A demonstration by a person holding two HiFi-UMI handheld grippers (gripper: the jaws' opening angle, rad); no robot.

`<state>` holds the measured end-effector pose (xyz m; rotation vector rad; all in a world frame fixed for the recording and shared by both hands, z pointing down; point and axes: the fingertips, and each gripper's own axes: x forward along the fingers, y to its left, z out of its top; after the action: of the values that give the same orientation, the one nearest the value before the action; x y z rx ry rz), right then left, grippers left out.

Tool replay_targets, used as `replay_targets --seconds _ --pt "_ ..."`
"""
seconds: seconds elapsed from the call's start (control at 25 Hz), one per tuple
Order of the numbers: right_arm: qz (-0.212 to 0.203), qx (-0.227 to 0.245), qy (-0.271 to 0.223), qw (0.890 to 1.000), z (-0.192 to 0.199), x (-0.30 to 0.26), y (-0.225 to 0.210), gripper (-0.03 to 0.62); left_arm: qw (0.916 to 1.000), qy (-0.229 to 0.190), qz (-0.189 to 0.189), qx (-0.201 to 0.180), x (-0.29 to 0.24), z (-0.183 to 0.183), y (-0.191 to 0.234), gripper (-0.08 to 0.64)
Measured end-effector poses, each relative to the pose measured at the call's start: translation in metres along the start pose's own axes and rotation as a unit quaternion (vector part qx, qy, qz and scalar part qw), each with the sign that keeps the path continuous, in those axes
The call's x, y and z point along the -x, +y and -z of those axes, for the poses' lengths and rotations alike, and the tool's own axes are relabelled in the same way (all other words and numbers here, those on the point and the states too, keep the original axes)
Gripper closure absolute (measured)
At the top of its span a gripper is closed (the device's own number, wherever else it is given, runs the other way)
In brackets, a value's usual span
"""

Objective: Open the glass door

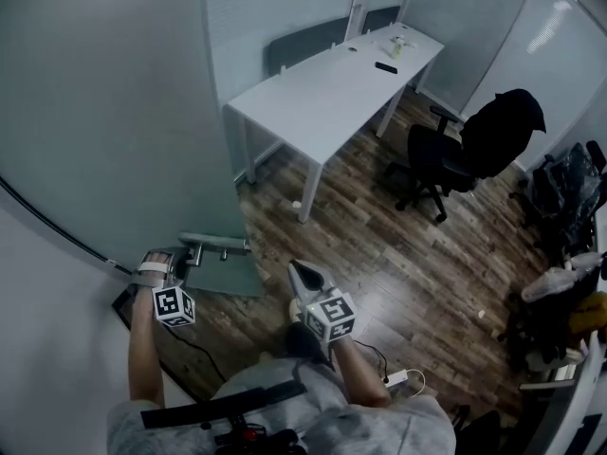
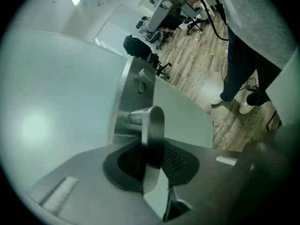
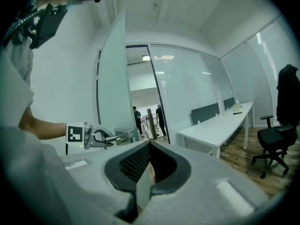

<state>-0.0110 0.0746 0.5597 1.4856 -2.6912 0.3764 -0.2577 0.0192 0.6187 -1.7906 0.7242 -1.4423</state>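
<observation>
The frosted glass door [image 1: 114,112] stands ajar at the left, and its edge [image 3: 112,78] shows in the right gripper view beside the open doorway. My left gripper [image 1: 187,255] is shut on the metal lever handle [image 1: 216,242]. In the left gripper view the handle [image 2: 153,121] runs between the jaws of the left gripper [image 2: 151,146], and the pads press on it. My right gripper [image 1: 299,271] hangs free in front of me, apart from the door. Its jaws are shut with nothing in them [image 3: 149,146]. From there the left gripper [image 3: 96,137] shows on the handle [image 3: 119,136].
A long white desk [image 1: 332,93] stands beyond the door. A black office chair [image 1: 455,154] with a dark jacket is to its right. A power strip and cable [image 1: 403,379] lie on the wood floor by my feet. Two people [image 3: 136,118] stand beyond the doorway.
</observation>
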Motion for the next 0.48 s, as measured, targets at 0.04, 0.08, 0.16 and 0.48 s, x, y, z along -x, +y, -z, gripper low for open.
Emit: replay_targets --seconds 0.04,0.08,0.16,0.48 --pt "0.002 0.000 0.000 1.000 0.002 0.002 0.001 0.591 1.0000 -0.002 -0.002 -0.003 0.002 0.000 -0.003 0.483" --pt "0.004 0.000 0.000 1.000 0.004 0.003 0.003 0.591 1.0000 -0.003 -0.005 -0.005 0.004 0.000 -0.005 0.483" --pt "0.008 -0.002 0.000 1.000 0.008 0.007 0.007 0.591 0.9999 -0.007 -0.010 -0.009 0.009 0.001 -0.010 0.483" --pt "0.015 -0.012 -0.003 1.000 0.016 0.018 0.026 0.591 0.9996 -0.021 -0.005 -0.021 0.034 0.002 -0.031 0.482"
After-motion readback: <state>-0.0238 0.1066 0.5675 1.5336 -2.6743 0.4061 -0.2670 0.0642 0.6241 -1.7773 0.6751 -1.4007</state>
